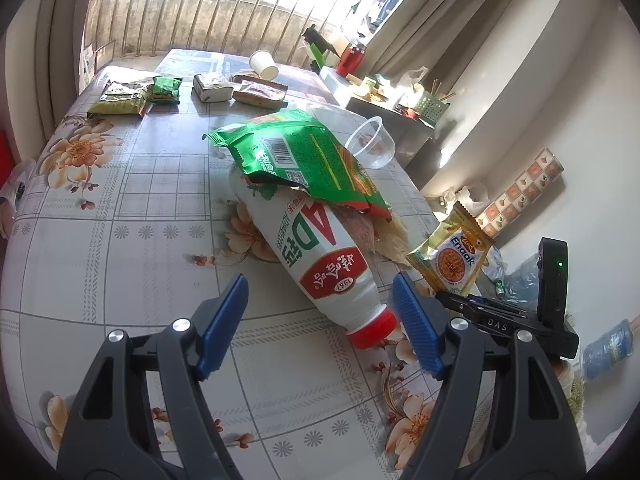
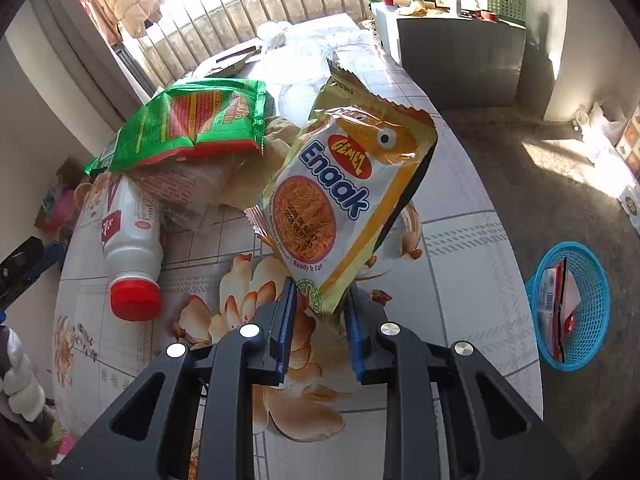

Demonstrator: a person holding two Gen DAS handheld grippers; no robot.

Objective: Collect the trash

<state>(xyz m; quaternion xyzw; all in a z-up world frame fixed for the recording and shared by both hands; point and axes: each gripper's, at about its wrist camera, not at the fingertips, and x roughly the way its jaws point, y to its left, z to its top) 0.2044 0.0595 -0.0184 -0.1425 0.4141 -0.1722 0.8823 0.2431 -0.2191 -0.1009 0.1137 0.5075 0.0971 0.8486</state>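
Observation:
My right gripper (image 2: 320, 308) is shut on the bottom edge of a yellow Enaak noodle packet (image 2: 348, 196), which stands up above the floral tablecloth. The same packet (image 1: 452, 260) shows at the right in the left wrist view. My left gripper (image 1: 320, 284) is open just above the table, its blue pads on either side of the neck end of a white AD bottle (image 1: 320, 252) with a red cap (image 1: 372, 330), not touching it. The bottle lies on its side. A green snack bag (image 1: 308, 156) rests on its far end, over crumpled brown paper (image 2: 208, 188).
A blue mesh basket (image 2: 596, 312) holding wrappers stands on the floor right of the table (image 1: 120, 220). A clear plastic cup (image 1: 372, 144), a paper cup (image 1: 264, 65) and several packets (image 1: 120, 98) lie farther back. A cluttered grey cabinet (image 2: 460, 52) stands beyond the table's end.

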